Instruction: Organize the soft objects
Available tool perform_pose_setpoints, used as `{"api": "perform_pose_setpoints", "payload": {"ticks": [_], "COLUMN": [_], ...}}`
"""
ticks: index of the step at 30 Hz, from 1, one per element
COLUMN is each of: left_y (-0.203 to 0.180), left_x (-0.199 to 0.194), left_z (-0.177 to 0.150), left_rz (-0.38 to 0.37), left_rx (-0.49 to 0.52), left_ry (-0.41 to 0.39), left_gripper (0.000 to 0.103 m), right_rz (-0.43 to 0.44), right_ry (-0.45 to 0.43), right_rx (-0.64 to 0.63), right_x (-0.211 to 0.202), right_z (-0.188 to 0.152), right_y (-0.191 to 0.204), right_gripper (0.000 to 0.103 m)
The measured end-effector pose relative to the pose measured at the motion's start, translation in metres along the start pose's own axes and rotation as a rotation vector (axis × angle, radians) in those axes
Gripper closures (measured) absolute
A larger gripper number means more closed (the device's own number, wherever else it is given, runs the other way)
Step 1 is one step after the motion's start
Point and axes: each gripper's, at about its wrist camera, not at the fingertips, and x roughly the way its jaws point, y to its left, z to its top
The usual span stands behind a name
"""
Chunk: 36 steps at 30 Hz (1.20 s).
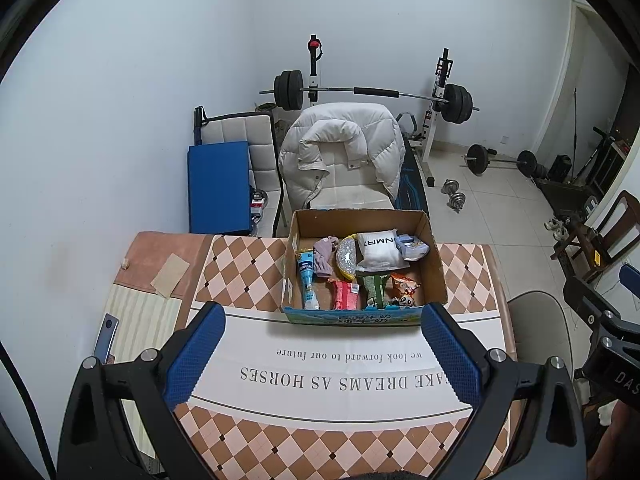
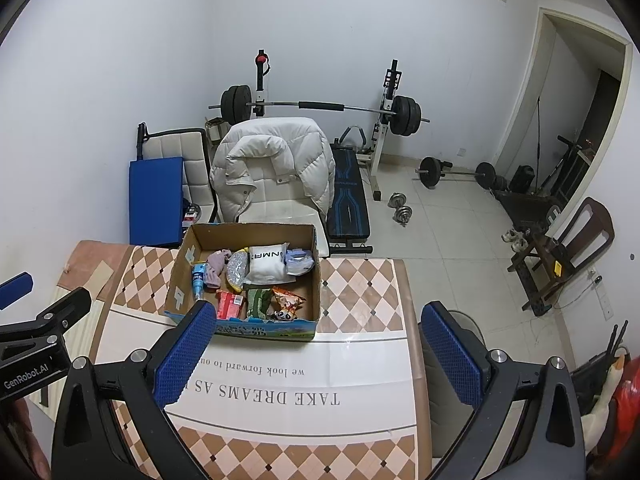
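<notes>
Both hand-held grippers (image 1: pixel 322 348) (image 2: pixel 318 350) gape, seemingly short of box (image 1: pixel 434 256).

soft objects (image 1: pixel 378 254) in box (image 1: pixel 438 268) on table (image 1: pixel 248 268)

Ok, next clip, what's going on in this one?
A person holds two claws above a table. The left claw and right claw are both open and empty. A cardboard box ahead holds soft items: a white pillow pack, a pink cloth and snack bags. Nothing is being handled yet.
</notes>
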Motion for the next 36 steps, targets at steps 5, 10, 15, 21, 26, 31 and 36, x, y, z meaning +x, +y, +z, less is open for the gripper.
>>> {"api": "perform_pose_setpoints", "payload": {"ticks": [5, 10, 15, 21, 26, 31, 36], "left_y": [-0.0001, -0.0008, -0.0024, -0.0023, -0.0030, -0.0011, -0.0029], "left_x": [0.0001, 0.0006, 0.0019, 0.0016, 0.0029, 0.0014, 0.0029], "left_z": [0.0004, 0.0012, 0.0023, 0.0026, 0.0037, 0.0023, 0.0039], "left_rz": [0.001, 0.001, 0.001, 0.002, 0.001, -0.001, -0.002], "left_rx": [-0.001, 0.000, 0.002, 0.000, 0.000, 0.000, 0.000], "left_ry": [0.000, 0.000, 0.001, -0.001, 0.000, 0.000, 0.001], "left_gripper": [0.003, 0.003, 0.003, 0.003, 0.003, 0.003, 0.003], "right_rz": [0.001, 0.001, 0.003, 0.003, 0.004, 0.004, 0.006], "right_ry": [0.004, 0.003, 0.003, 0.003, 0.004, 0.004, 0.004], "right_rx": [0.003, 0.001, 0.001, -0.001, -0.001, -0.002, -0.002], "right_x": [0.0043, 0.0039, 0.0044, 0.0052, 0.0042, 0.0057, 0.0075], "right_z": [-0.0018, -0.0007, 0.0003, 0.0010, 0.0018, -0.0002, -0.0016], "right_y": [-0.0015, -0.0015, -0.0017, -0.0021, -0.0018, -0.0016, -0.0014], "right_gripper": [0.000, 0.000, 0.000, 0.000, 0.000, 0.000, 0.000]}}
